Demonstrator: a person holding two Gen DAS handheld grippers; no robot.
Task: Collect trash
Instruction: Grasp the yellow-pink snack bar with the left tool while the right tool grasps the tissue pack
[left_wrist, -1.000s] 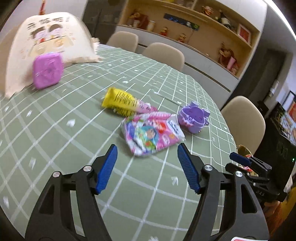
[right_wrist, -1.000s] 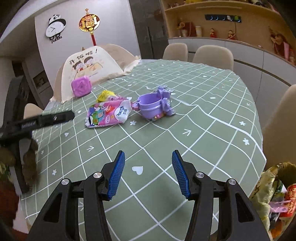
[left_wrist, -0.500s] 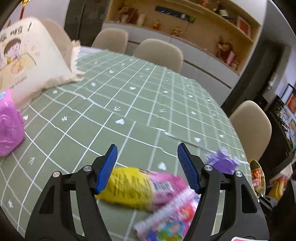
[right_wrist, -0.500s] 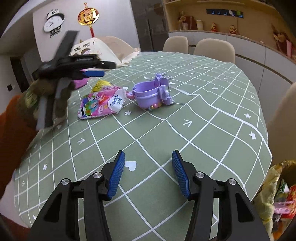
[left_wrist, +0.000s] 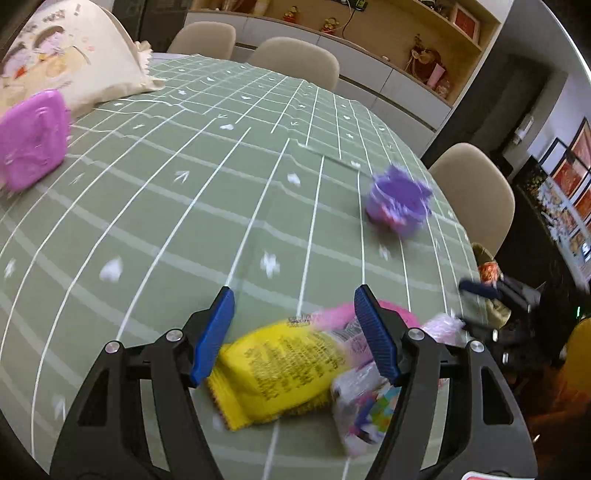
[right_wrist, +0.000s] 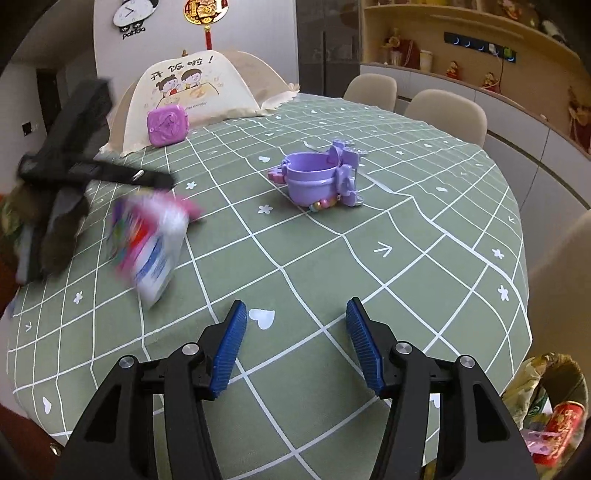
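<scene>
Table: one, round, under a green cloth (right_wrist: 369, 280) with a white grid.
Chairs: three beige ones in the left wrist view, two at the far edge (left_wrist: 295, 62) and one at the right edge (left_wrist: 476, 192).
Food cover: one, cream with a cartoon print (right_wrist: 184, 92), at the far left edge of the table.
Trash bin: one, lined with a bag and holding wrappers (right_wrist: 554, 417), off the table's near right edge in the right wrist view.
Snack packets: two, blurred. A yellow packet (left_wrist: 280, 373) lies near the near left edge of the table; a white and pink packet (left_wrist: 365, 406) lies partly over its right end.
Purple toy pot: one (right_wrist: 317, 181), toward the middle of the table, well apart from the packets.
Pink square case: one (right_wrist: 168, 123), against the food cover.
Left gripper: (left_wrist: 295, 332) jaws about half open, set down around the yellow packet; the packet lies between the blue pads, and the blur hides whether they press on it.
Right gripper: (right_wrist: 295, 347) jaws have just been opening and stand wide, nothing between them, over bare cloth near the near edge.
</scene>
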